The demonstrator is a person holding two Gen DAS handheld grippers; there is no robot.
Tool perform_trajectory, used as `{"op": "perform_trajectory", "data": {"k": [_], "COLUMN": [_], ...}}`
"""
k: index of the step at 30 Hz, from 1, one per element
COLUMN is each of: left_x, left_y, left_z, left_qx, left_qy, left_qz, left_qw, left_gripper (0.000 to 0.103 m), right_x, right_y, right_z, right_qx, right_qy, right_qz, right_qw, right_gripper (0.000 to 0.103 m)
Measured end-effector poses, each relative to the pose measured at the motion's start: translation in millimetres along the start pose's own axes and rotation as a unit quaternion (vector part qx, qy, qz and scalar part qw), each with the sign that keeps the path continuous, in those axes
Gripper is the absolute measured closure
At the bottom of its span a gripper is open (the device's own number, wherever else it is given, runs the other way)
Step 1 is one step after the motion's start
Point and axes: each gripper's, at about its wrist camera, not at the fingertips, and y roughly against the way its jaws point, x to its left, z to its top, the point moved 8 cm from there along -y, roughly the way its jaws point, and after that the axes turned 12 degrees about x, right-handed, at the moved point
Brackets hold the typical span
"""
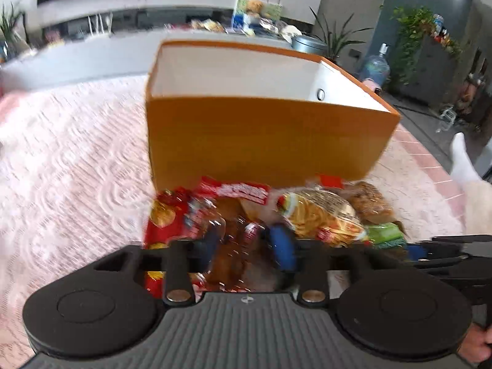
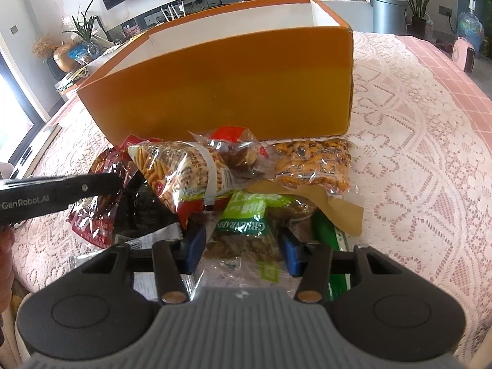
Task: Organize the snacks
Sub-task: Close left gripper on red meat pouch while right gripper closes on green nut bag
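Note:
An open orange box (image 1: pixel 261 135) with a white inside stands on the table; it also shows in the right wrist view (image 2: pixel 227 86). A pile of snack bags lies in front of it. My left gripper (image 1: pixel 246 246) is open around a clear bag of brown snacks (image 1: pixel 233 246), beside a red bag (image 1: pixel 166 215) and a bag of yellow sticks (image 1: pixel 319 215). My right gripper (image 2: pixel 243 246) is open around a green raisin bag (image 2: pixel 246 215). The yellow sticks bag (image 2: pixel 184 172) and a bag of orange nuts (image 2: pixel 313 163) lie beyond it. The left gripper's body (image 2: pixel 58 193) reaches in from the left.
A pink lace cloth (image 2: pixel 415 153) covers the table. A brown paper piece (image 2: pixel 338 203) lies under the pile. A metal bin (image 2: pixel 389 9), potted plants and a cluttered counter stand behind the table. A white-sleeved leg (image 1: pixel 464 166) is at the right.

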Motion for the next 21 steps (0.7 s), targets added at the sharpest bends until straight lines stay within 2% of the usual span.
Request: {"op": "perform_trajectory", "data": {"k": [1, 5, 8, 10, 14, 17, 19, 21], "left_x": [-2, -2, 1, 5, 7, 10, 8, 2], "left_y": [0, -12, -25, -27, -29, -31, -33, -34], "left_z": [0, 6, 6, 4, 8, 10, 10, 7], "left_qx": [-0.001, 0.018, 0.033, 0.024, 0.022, 0.013, 0.013, 0.009], "left_qy": [-0.004, 0.0, 0.009, 0.012, 0.024, 0.023, 0.005, -0.007], "left_qz": [0.003, 0.032, 0.035, 0.042, 0.031, 0.041, 0.061, 0.075], "left_qw": [1.0, 0.9993, 0.9988, 0.9988, 0.999, 0.9988, 0.998, 0.9971], "left_gripper": [0.021, 0.019, 0.016, 0.011, 0.011, 0.022, 0.031, 0.034], "right_x": [0, 0, 0, 0, 0, 0, 0, -1], "right_y": [0, -2, -3, -2, -3, -3, -3, -3], "right_z": [0, 0, 0, 0, 0, 0, 0, 0], "right_qx": [0.0, 0.001, 0.002, 0.002, 0.001, 0.0, 0.0, -0.001], "right_qy": [0.0, 0.001, 0.002, 0.001, 0.001, 0.004, 0.003, 0.002], "right_qz": [0.0, -0.002, -0.003, -0.001, 0.0, -0.001, 0.001, 0.003], "right_qw": [1.0, 1.0, 1.0, 1.0, 1.0, 1.0, 1.0, 1.0], "right_gripper": [0.053, 0.053, 0.053, 0.053, 0.053, 0.053, 0.053, 0.053]}}
